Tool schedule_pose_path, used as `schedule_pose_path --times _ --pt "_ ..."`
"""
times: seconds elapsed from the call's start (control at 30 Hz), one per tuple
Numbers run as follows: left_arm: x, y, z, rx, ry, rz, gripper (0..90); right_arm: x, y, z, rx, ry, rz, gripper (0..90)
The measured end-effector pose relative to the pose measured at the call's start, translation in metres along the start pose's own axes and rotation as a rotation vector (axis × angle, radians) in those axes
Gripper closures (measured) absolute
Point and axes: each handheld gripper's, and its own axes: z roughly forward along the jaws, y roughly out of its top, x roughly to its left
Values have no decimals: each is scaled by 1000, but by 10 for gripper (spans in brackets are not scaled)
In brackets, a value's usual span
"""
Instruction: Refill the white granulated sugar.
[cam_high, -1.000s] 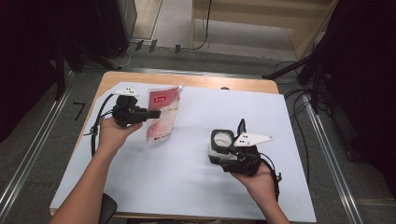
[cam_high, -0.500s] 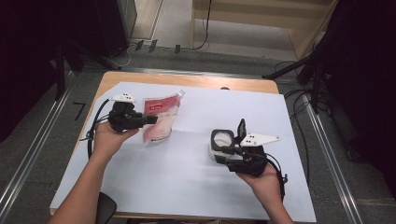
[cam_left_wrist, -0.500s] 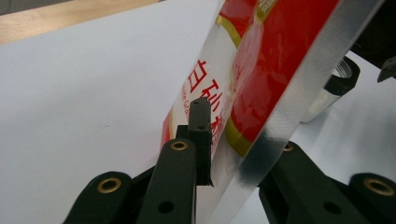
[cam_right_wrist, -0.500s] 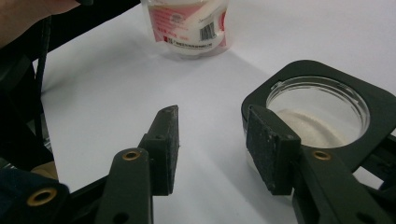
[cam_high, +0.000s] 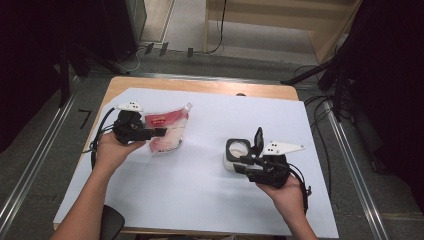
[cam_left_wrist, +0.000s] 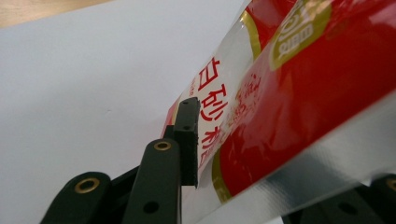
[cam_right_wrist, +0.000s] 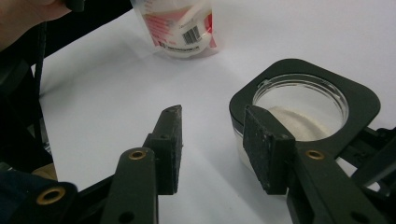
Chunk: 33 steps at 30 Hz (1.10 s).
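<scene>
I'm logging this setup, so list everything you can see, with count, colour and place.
sugar pouch: one, red and clear with white contents, left part of the sheet, between the left gripper's jaws, which have just been opening
jar: one, clear with a black square rim and raised black lid, white grains inside, right of centre
sheet: one, white, covering most of the table
table: one, wooden, bare along the far edge
left gripper: one, black, at the pouch
right gripper: one, black, jaws apart beside the jar, nothing between them, just been closing slightly
</scene>
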Motion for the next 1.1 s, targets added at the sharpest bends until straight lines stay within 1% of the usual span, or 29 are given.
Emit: schedule_pose_path --times 0.07,0.13,0.17,0.2,0.23,0.4,0.43,0.47,0.53,0.6,0.63,0.67,0.73,0.77,0.8,0.83,0.87,0.9,0.93,0.97,1.0,1.03,1.1 --pt "0 -1 -2 -7 13 1 676 0 0 0 3 -3 0 587" --pt "1 -2 -4 -7 2 7 670 0 -1 0 6 -3 -3 591" --pt "0 -3 -5 -15 13 8 666 0 -1 -1 9 -4 -5 593" --pt "0 -3 -5 -15 13 8 663 0 -1 -1 9 -4 -5 593" --pt "0 -5 -7 -25 13 23 654 0 -1 -1 15 -5 -10 596" --pt "0 -7 -9 -16 15 38 596 -2 -3 -5 12 -10 -5 611" --pt "-2 -8 -11 -14 24 37 588 -2 -3 -6 13 -8 -2 610" --pt "-2 -8 -13 -14 17 42 577 -3 -3 -8 7 -1 -1 612" --pt "-2 -9 -15 -17 26 39 557 -3 -3 -11 3 4 -5 636" --pt "-2 -10 -17 1 29 27 541 -4 -4 -13 9 -1 -4 672" --pt "-2 -10 -18 10 43 25 541 -5 -4 -14 17 -5 -5 689" --pt "-3 -11 -19 2 45 24 542 -7 -4 -15 19 -8 -6 706" --pt "-3 -12 -21 15 41 23 527 -9 -5 -17 22 -8 6 724" --pt "-3 -13 -22 25 58 17 520 -11 -5 -19 19 -7 12 749" --pt "-4 -15 -24 35 73 25 520 -12 -5 -20 20 -15 13 776" --pt "-4 -16 -25 42 73 27 521 -13 -5 -21 20 -9 24 807" --pt "-4 -17 -26 30 62 22 522 -14 -5 -22 26 -5 30 833" --pt "-4 -18 -27 19 47 19 521 -15 -5 -24 27 -6 24 864" --pt "-3 -19 -29 15 44 21 521 -16 -5 -25 35 -1 26 884" --pt "-3 -20 -31 13 39 19 520 -17 -5 -26 39 -6 22 900" --pt "-3 -20 -31 13 39 19 520 -17 -5 -26 39 -6 22 900" --pt "-1 -21 -34 6 28 10 520 -19 -5 -29 44 -10 35 900" --pt "0 -23 -37 6 43 4 519 -22 -5 -31 39 -13 39 900"
